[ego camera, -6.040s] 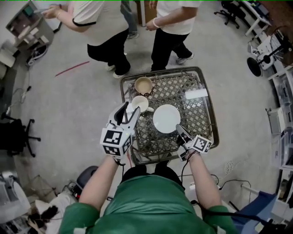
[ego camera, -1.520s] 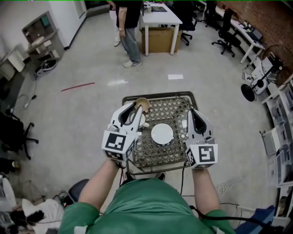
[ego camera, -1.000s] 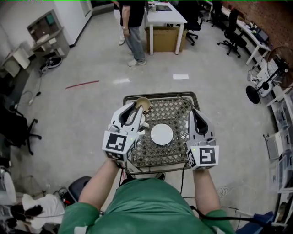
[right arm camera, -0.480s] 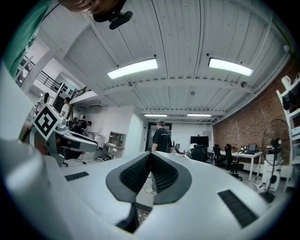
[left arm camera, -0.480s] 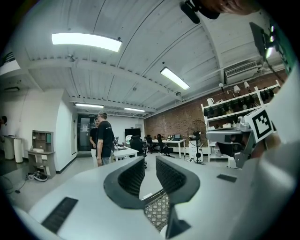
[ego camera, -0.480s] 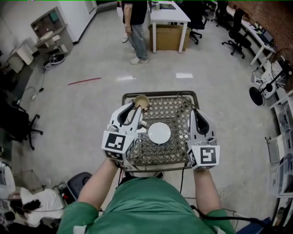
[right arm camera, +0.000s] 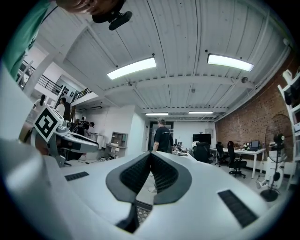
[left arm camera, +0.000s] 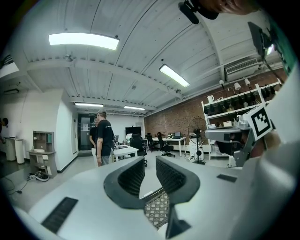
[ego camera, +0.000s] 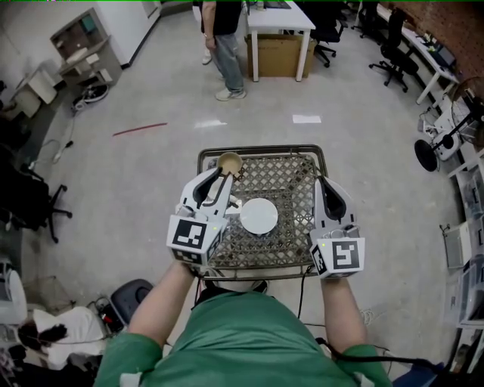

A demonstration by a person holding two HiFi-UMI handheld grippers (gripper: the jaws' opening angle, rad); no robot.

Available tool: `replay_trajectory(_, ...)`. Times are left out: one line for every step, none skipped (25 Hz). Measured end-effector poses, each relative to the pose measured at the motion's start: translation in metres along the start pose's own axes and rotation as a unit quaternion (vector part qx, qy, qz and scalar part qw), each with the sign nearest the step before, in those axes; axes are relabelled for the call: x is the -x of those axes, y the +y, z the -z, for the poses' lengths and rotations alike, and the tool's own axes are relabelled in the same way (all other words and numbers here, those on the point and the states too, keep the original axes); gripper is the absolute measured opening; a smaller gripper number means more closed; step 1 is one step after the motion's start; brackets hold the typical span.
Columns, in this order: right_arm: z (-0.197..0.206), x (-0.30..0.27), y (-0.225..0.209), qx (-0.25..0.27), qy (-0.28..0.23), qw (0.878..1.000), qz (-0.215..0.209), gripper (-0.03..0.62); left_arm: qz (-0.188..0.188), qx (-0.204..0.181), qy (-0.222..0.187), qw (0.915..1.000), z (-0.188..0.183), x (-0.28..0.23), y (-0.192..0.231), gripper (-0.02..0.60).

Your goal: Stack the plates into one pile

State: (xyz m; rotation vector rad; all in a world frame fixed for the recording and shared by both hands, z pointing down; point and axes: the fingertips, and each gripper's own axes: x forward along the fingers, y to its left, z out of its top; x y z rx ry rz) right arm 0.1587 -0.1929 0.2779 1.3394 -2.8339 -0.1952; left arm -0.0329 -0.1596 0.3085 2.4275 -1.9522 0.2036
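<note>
While both tools hang high over the table and point out level across the room, no plate is in either one: left gripper [ego camera: 218, 180] has its jaws drawn together to a thin slit with only air in it, right gripper [ego camera: 321, 186] has its jaws pressed together, empty. The round white plate [ego camera: 259, 215] lies flat near the middle of the small lattice-topped table with a dark metal rim [ego camera: 261, 150]; whether it is one plate or a pile cannot be told from above. No second plate lies apart from it. Judged from that, the stacking looks finished, or paused between steps. Any next move would call for lowering a tool and opening its jaws first. A tan round bowl [ego camera: 229, 161] sits at the far left corner just inside the rim. A small white piece [ego camera: 234, 202], half hidden under the left tool, sits near the plate's left edge. The plate is clear of every rim. There is bare lattice to its right and toward the person, and the left side is crowded. The floor round the table is open; a standing person [ego camera: 223, 45] and a white desk [ego camera: 280, 19] are well apart.
</note>
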Motion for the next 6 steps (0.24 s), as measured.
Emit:
replay_trajectory(0.0004,0.0001,-0.0014,-0.001,0.0,1.0,-0.001,0.023,-0.001,0.0,0.003,1.0,0.0015,0.0001,-0.001,0.089)
replay_trajectory(0.0009,0.0,-0.0029,-0.001,0.0,1.0,-0.001,0.023,-0.002,0.0,0.005,1.0,0.0028,-0.0003,-0.0018,0.088)
replay_trajectory(0.0016,-0.0005,-0.0045,-0.001,-0.001,1.0,-0.002,0.023,-0.003,0.0,0.006,1.0,0.0039,-0.001,-0.0023,0.089)
replay_trajectory(0.0027,-0.0012,-0.0061,-0.002,-0.001,1.0,-0.002,0.023,-0.004,0.0,0.006,1.0,0.005,-0.002,-0.0026,0.089)
replay_trajectory(0.0041,-0.0021,-0.0077,-0.002,-0.001,1.0,-0.002,0.023,-0.004,0.0,0.006,1.0,0.0062,-0.0032,-0.0028,0.088)
replay_trajectory(0.0056,-0.003,-0.0092,-0.003,-0.001,1.0,-0.002,0.023,-0.005,0.001,0.006,1.0,0.0074,-0.0044,-0.003,0.089)
